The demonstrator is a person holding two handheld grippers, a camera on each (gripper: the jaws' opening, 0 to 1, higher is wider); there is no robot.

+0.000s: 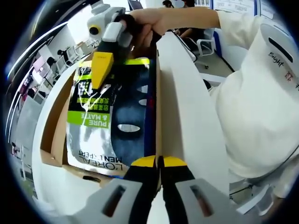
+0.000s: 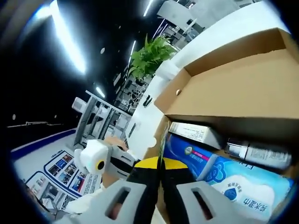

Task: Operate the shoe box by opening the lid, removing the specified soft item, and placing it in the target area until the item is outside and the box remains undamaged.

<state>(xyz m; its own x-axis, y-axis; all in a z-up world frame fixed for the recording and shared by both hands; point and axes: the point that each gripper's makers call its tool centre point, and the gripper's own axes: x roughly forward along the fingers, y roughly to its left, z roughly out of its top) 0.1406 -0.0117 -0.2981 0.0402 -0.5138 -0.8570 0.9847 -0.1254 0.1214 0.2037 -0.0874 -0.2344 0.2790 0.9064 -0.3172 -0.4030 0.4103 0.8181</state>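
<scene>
We read the flat face-mask packet (image 1: 105, 123) as the soft item; it lies inside the open shoe box (image 1: 51, 140), just ahead of the left gripper (image 1: 159, 162) fingertips and under the right gripper (image 1: 102, 70), whose yellow tips sit on the packet's far end. The box lid (image 1: 187, 107) stands raised just to the right of the left gripper's fingers (image 1: 175, 162), and those fingers look pressed together on the box's near edge or the base of the lid; exactly which, we cannot tell.

So the lid is already up and the packet not yet out: we judge the step to be taking hold of the packet. The next move calls for a thin pinch on its edge and a lift clear of the cardboard wall without dragging on it.

In the right gripper view, the right gripper (image 2: 161, 163) fingers look closed with a cardboard edge (image 2: 163, 135) between them, though whether they grip anything is unclear. Beyond them lie a blue pouch (image 2: 224, 179) and a bottle (image 2: 261, 154), partly cut off. The target area is unidentified.
</scene>
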